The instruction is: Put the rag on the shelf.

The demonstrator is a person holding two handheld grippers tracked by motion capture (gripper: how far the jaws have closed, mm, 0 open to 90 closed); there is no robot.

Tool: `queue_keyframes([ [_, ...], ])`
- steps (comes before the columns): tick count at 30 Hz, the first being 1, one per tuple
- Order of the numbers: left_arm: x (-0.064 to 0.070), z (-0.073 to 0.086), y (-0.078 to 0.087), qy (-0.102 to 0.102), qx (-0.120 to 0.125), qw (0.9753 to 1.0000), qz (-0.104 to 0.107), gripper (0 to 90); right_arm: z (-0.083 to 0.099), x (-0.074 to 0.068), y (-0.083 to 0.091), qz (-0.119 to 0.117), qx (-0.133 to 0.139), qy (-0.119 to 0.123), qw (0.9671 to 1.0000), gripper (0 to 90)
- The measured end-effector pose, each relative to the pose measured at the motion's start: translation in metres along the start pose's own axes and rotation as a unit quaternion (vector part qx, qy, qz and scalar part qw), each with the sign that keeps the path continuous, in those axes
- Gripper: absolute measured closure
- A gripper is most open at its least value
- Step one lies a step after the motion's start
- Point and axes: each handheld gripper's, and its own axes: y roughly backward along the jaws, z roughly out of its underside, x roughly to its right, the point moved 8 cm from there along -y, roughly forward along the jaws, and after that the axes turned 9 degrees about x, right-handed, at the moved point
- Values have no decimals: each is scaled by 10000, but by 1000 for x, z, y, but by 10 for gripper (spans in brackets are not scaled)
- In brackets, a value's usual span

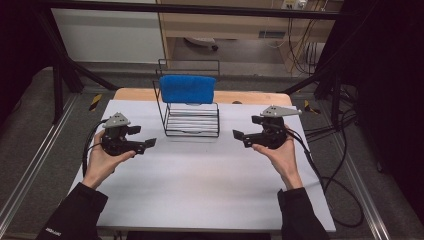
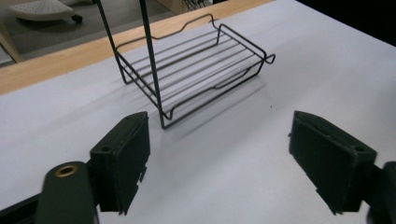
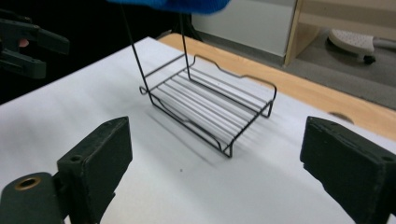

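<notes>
Symmetrically, both grippers (image 1: 141,138) (image 1: 245,132) flanking rack (image 1: 192,120).

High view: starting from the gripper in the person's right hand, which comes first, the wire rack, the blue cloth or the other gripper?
1. Wire rack: nearest, just to the left of the right gripper, at the table's middle.
2. Blue cloth: next, hung over the rack's tall back frame, higher and farther back.
3. Left gripper: farthest, beyond the rack on the table's left side.

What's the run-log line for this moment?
left gripper: open, empty | right gripper: open, empty | blue towel: draped on wire rack
</notes>
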Motion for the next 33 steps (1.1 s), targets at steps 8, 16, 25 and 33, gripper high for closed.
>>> queue_keyframes([
  [8, 5, 33, 2, 75, -29, 10000, -10, 120, 32, -2, 7, -60, -143, -68, 9999, 45],
  [16, 7, 62, 4, 184, -113, 9998, -3, 110, 66, -2, 13, -74, -318, -130, 9994, 23],
  [25, 10, 92, 5, 134, -260, 9995, 68, 113, 110, 5, 22, -38, -544, -252, 9982, 7],
  [33, 12, 104, 3, 44, -347, 9993, 127, 115, 139, 18, 40, 70, -666, -342, 9972, 7],
])
